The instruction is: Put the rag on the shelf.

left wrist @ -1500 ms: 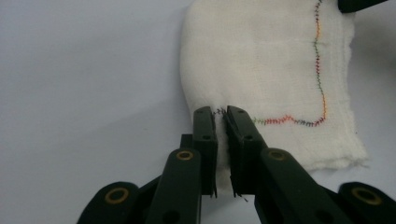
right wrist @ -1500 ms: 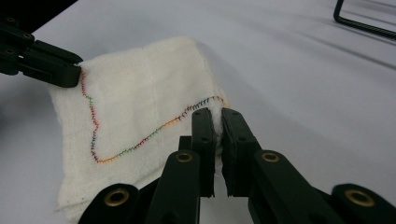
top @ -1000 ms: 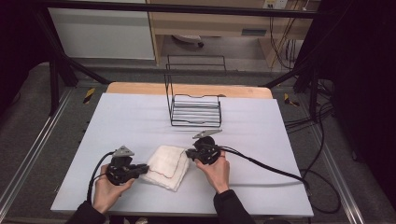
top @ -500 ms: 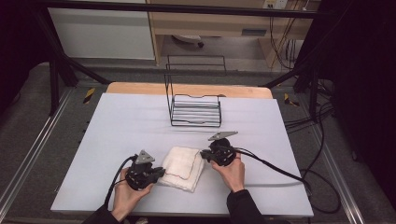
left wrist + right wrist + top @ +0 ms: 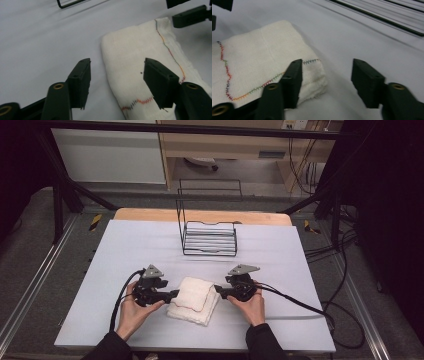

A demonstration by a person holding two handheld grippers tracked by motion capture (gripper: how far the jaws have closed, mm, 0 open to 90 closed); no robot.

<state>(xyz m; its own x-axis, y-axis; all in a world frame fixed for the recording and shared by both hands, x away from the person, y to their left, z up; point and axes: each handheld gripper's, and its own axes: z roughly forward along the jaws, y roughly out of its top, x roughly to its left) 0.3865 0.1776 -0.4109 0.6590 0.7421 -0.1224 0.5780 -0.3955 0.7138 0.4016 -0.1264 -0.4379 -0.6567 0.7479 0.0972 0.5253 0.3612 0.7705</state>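
I have the folded white cloth (image 5: 194,300) lying flat on the pale table (image 5: 125,250), near my side of it and well short of the black wire rack (image 5: 209,237) that stands further back. A wavy line of coloured stitching runs along its top layer. My left gripper (image 5: 175,294) sits just beside the cloth's left edge, low over the table, and its jaws have just been opening; in the left gripper view they stand apart, one over bare table and the other over the cloth, with the cloth's folded edge in the gap between them and neither pad pressing on it. My right gripper (image 5: 217,293) sits at the cloth's right edge, facing the left one across it. Its jaws have also just been opening, and in the right gripper view they are apart, one against the cloth's corner (image 5: 312,72) and the other over bare table, with nothing pinched. The cloth rests on the table, free of both grippers
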